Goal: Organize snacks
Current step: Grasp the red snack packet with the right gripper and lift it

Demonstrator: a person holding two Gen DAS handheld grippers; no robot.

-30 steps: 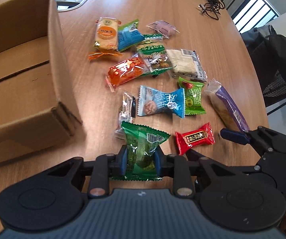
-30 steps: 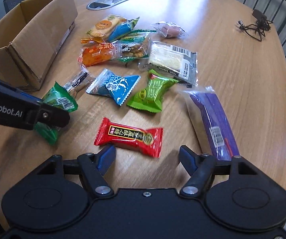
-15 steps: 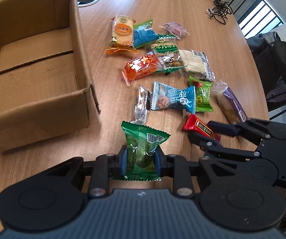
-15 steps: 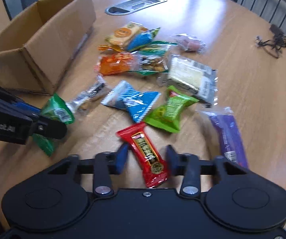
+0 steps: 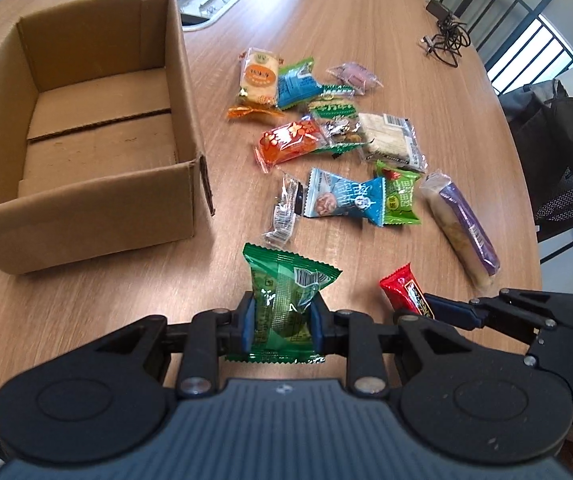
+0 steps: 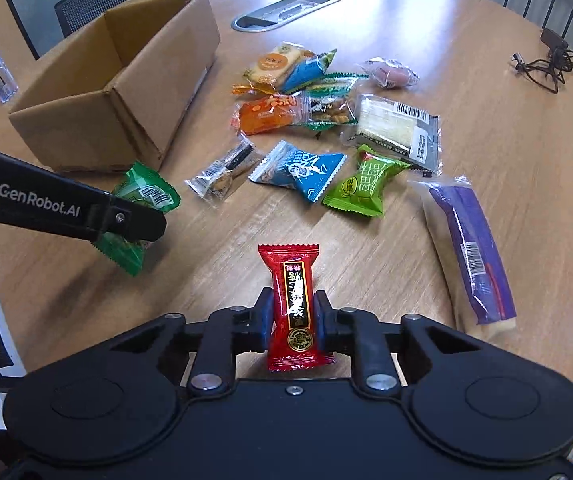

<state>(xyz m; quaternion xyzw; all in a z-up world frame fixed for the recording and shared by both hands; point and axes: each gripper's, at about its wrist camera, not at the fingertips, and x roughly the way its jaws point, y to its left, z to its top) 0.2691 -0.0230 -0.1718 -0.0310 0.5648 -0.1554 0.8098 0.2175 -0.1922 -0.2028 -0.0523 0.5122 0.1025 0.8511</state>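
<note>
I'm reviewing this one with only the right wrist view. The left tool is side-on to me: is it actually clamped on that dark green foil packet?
Observer: Yes. In the left wrist view, both blue pads of the left tool press the dark green foil packet from either side.
Operator: Anything inside the brown cardboard box? I see mostly its outer walls.
Observer: No snacks; its floor shows bare cardboard.
Operator: Anything off the table to the right?
Observer: A black bag sits on a chair.
</note>
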